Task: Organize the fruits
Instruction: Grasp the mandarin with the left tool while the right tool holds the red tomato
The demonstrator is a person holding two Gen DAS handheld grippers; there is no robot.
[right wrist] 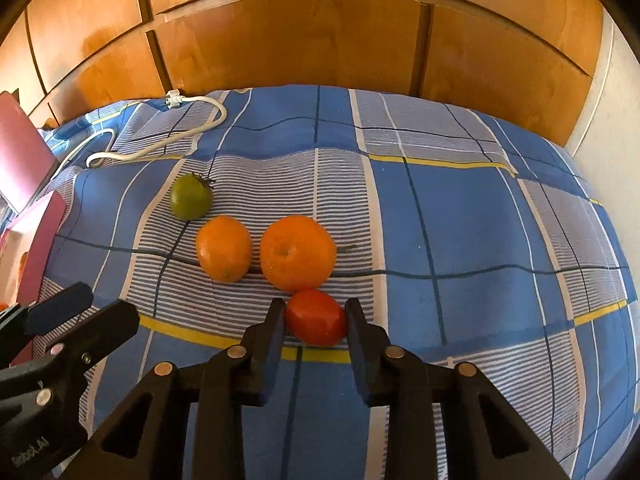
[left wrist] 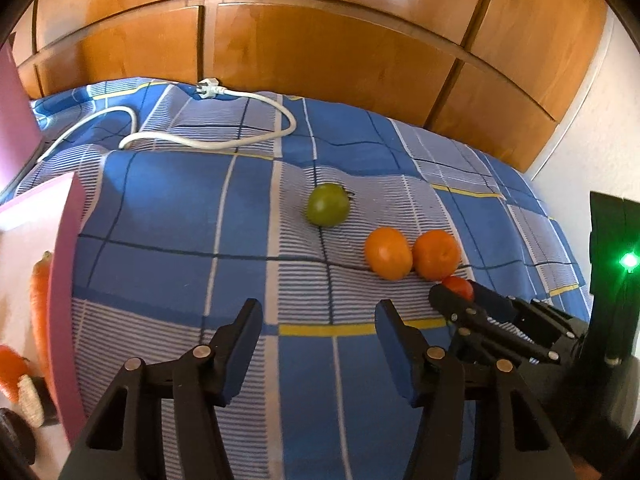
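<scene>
In the left wrist view, the left gripper (left wrist: 318, 316) is hovering over a blue plaid bedsheet (left wrist: 168, 200), its fingers (left wrist: 244, 332) standing apart with nothing between them. Ahead, a green tomato (left wrist: 327, 204) is lying on the sheet, and nearer to the right two oranges (left wrist: 388, 253) are sitting side by side, touching. Just below them the right gripper (left wrist: 460, 292) is reaching in, a red tomato (left wrist: 460, 286) showing between its fingers. At the left edge a pink box (left wrist: 64, 264) is holding a carrot (left wrist: 40, 304). A white power cord (left wrist: 208, 142) is trailing across the far part of the bed, in front of a wooden wardrobe (left wrist: 320, 40).

In the right wrist view, the right gripper's fingers (right wrist: 276, 320) are pressing on both sides of the red tomato (right wrist: 316, 317), which is resting on the sheet just below the larger orange (right wrist: 298, 253). The smaller orange (right wrist: 224, 249) is lying to its left, the green tomato (right wrist: 191, 197) beyond. The left gripper (right wrist: 84, 308) is showing at the lower left.
</scene>
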